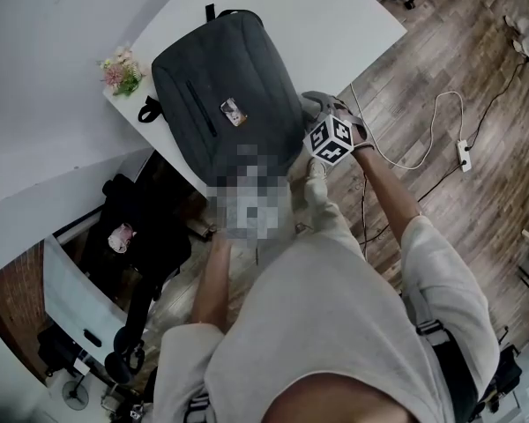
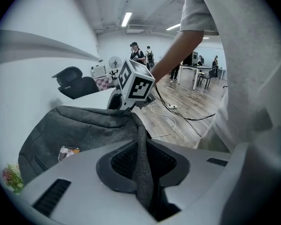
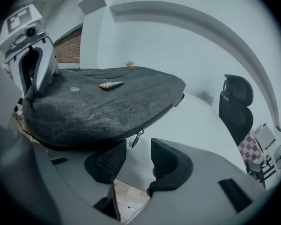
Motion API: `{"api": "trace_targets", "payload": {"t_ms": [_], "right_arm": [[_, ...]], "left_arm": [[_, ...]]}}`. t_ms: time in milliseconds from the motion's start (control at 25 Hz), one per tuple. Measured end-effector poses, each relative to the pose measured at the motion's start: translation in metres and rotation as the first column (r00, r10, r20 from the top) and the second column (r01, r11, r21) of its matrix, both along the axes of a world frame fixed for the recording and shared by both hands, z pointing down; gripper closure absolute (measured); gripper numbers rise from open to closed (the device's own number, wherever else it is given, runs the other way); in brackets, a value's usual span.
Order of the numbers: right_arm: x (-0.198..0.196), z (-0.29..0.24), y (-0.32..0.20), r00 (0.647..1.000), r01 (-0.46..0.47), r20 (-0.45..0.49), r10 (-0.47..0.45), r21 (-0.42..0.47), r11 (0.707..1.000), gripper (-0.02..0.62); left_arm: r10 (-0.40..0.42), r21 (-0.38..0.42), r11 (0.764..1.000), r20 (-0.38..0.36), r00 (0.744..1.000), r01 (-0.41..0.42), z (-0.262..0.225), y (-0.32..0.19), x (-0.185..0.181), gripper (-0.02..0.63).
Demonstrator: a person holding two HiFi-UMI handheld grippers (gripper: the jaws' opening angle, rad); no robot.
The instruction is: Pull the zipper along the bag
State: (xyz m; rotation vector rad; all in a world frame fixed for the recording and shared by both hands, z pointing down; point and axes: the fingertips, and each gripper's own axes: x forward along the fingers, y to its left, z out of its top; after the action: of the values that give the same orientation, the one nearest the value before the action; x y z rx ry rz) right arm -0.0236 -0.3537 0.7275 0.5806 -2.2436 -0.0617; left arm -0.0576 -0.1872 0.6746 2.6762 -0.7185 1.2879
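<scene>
My left tool (image 2: 141, 161) pinches a fold of the grey bag (image 2: 79, 125) between its nearly closed jaws, the fabric running up ahead of it. My right tool (image 3: 138, 159) stands wide and empty, the zipper pull (image 3: 136, 138) dangling from the bag's edge just beyond its jaws, above the white surface (image 3: 201, 121)

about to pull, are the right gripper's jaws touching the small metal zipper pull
Apart. The right gripper view shows the small metal zipper pull hanging clear of the right gripper's open jaws.
</scene>
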Motion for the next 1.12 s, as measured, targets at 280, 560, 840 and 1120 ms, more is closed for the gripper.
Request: {"api": "trace_targets", "payload": {"t_ms": [280,560,840,1120], "right_arm": [[-0.003,-0.001,-0.006,1.000,0.014,-0.001,-0.014,0.008,1.000,0.521],[-0.001,0.000,-0.005,0.999,0.011,-0.031,-0.011,-0.007,1.000,0.577],[0.011,-0.003,0.005,0.997,-0.035,-0.065,0.035,0.001,0.999,0.577],[0.023,0.004,0.048,0.996,-0.047,-0.083,0.043,-0.049,0.998,0.577]], "left_arm": [[-0.005,-0.005,1.000,-0.006,1.000,0.005,0.000,-0.001,0.001,0.526],[-0.011,0.007,1.000,0.007,1.000,0.011,0.006,-0.002,-0.001,0.526],[-0.041,0.012,0.999,0.002,0.999,0.041,0.007,-0.005,-0.001,0.528],[-0.066,0.006,0.998,-0.011,0.998,0.066,0.008,-0.009,0.001,0.529]]}}
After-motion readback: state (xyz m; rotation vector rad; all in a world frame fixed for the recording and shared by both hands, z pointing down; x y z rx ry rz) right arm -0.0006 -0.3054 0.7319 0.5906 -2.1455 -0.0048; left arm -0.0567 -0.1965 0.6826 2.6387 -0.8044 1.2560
